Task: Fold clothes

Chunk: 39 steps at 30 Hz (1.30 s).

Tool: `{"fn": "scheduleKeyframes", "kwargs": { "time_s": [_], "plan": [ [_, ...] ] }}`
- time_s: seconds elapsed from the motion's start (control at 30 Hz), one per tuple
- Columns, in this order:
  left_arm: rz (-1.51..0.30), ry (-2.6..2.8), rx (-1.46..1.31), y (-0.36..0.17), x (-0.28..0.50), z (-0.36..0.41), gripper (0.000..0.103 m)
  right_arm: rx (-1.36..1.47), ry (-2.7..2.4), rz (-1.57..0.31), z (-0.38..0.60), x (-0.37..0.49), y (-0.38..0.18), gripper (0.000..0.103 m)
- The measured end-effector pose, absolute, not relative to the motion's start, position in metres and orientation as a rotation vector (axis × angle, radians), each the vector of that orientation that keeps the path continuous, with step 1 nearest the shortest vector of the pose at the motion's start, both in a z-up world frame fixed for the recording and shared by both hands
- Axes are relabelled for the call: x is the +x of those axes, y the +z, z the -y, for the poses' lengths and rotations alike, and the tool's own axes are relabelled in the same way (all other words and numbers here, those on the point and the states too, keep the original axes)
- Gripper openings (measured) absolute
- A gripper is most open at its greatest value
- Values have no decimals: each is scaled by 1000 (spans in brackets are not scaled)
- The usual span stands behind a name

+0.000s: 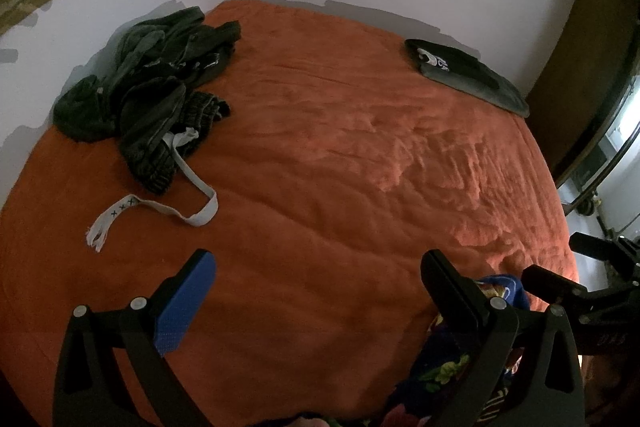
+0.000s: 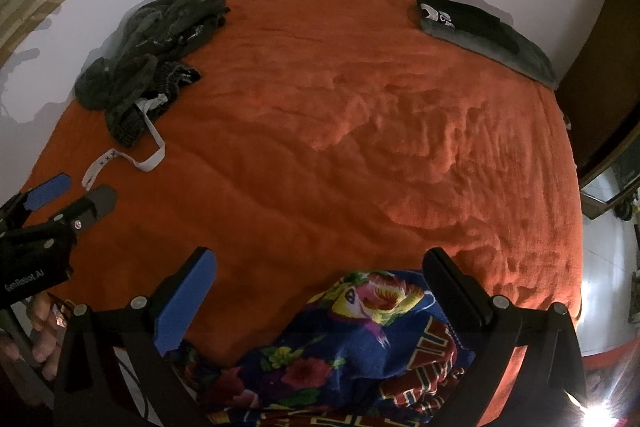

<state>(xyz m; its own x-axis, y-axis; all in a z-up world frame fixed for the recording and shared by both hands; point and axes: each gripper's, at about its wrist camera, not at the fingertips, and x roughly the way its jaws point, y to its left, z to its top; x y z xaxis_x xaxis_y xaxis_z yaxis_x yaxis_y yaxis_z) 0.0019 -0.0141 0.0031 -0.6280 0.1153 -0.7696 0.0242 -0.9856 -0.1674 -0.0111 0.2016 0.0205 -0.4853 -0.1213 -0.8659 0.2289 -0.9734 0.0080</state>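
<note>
Left gripper [image 1: 316,291]: I am holding it above the near edge of the bed, jaws standing wide with nothing between them; the right wrist view is also showing it from the side, at far left [image 2: 84,193].
Right gripper [image 2: 318,287]: I am keeping its jaws wide too, over the patterned cloth but not clamping it.
Patterned cloth [image 2: 352,343]: a blue floral garment is lying bunched at the near edge of the orange blanket [image 2: 320,115]. The right wrist view is showing most of it; the left wrist view is catching only a strip [image 1: 448,359] behind its own right-hand finger.
Dark clothes pile [image 1: 148,91]: it is sitting crumpled at the far left of the bed, near the wall.
White strap [image 1: 160,205]: it is trailing out of the pile toward the near side.
Folded dark garment [image 1: 464,75]: it is lying flat at the far right corner, well apart from the pile.
Hand [image 2: 40,339]: fingers are showing at the lower left of the right wrist view only, probably gripping the left handle, though the dim corner is making that hard to confirm.
Obstruction: each camera's own fingers are blocking the lower corners.
</note>
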Motion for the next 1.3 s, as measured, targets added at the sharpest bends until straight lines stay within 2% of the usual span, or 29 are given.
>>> {"fn": "scheduleKeyframes", "kwargs": {
  "time_s": [0.53,0.73,1.17,1.2,1.3],
  "plan": [
    [113,2808,-1249,7,6,-3,103,1451,-2523,-159,-200,-11,21,103],
    [146,2804,-1152,12,12,-7,103,1440,-2536,-167,-199,-10,23,103],
    [218,2746,-1180,9,12,4,102,1419,-2525,-166,-196,-9,24,103],
    [223,2742,-1182,9,12,4,101,1416,-2523,-172,-195,-9,25,103],
    [238,2732,-1188,8,13,6,80,1413,-2520,-186,-192,-8,26,103]
  ]
}}
